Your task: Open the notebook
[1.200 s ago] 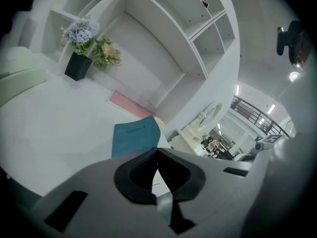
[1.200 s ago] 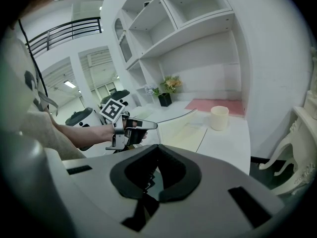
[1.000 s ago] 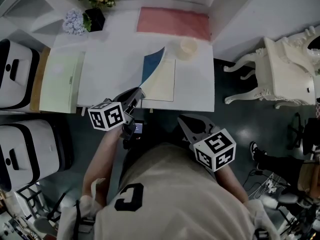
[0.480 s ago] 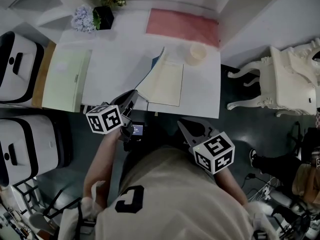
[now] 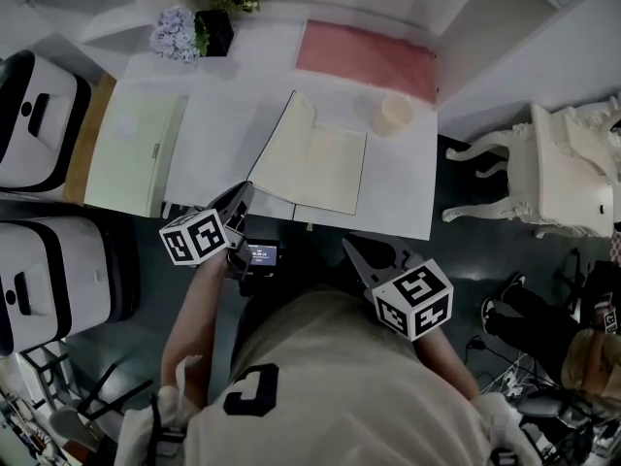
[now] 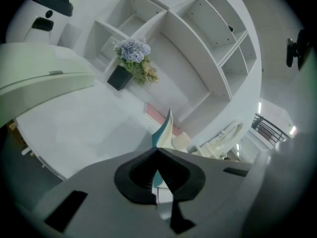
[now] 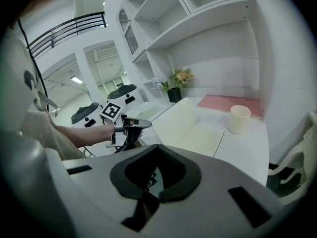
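on the white table (image 5: 218, 115), the cover (image 5: 281, 149) of the notebook (image 5: 325, 168), pinched in the closed jaws of the left gripper (image 5: 241, 194), is best swung leftward and laid flat, the right gripper (image 5: 350, 247) being shut on nothing.

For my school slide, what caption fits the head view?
Left gripper, jaws shut, holds the notebook open by its cover above the white table; right gripper waits off the table.

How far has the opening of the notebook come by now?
Done: the cover is lifted off the cream pages. In hand: the left gripper is shut on the cover's near corner and holds it steeply raised. Left: lay the cover flat on the table. The right gripper is shut, empty, off the table.
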`<action>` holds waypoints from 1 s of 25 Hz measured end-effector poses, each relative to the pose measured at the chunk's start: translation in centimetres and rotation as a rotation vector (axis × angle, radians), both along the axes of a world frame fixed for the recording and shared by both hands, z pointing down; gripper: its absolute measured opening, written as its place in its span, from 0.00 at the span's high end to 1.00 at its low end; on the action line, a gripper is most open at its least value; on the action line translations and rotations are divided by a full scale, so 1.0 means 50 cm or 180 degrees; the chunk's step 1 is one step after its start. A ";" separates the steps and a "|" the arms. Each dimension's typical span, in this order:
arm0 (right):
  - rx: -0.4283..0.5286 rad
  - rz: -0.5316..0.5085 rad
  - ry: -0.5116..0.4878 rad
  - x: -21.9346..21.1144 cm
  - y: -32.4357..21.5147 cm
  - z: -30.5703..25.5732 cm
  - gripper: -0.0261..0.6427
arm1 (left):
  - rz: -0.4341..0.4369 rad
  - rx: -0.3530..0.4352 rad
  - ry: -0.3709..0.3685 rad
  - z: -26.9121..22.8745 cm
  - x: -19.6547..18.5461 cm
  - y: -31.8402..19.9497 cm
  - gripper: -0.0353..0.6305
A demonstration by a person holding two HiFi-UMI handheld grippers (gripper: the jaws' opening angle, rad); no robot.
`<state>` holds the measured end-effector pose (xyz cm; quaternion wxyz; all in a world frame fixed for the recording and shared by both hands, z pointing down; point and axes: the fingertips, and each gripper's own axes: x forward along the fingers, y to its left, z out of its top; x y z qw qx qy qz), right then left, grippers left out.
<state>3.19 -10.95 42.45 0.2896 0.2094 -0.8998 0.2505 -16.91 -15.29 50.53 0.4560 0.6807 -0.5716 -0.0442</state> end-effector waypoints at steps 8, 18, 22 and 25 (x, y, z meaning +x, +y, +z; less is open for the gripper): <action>-0.0008 -0.0074 0.0039 -0.023 0.005 0.005 0.93 | -0.0187 -0.0131 -0.0136 0.029 -0.045 0.020 0.93; 0.0001 -0.0094 0.0101 -0.036 0.009 0.006 0.93 | -0.0244 -0.0341 -0.0233 0.087 -0.080 0.027 0.93; -0.0009 -0.0085 0.0121 -0.036 0.008 0.007 0.93 | -0.0257 -0.0477 -0.0244 0.116 -0.091 0.031 0.93; -0.0022 -0.0081 0.0134 -0.037 0.007 0.007 0.93 | -0.0251 -0.0555 -0.0250 0.134 -0.094 0.032 0.93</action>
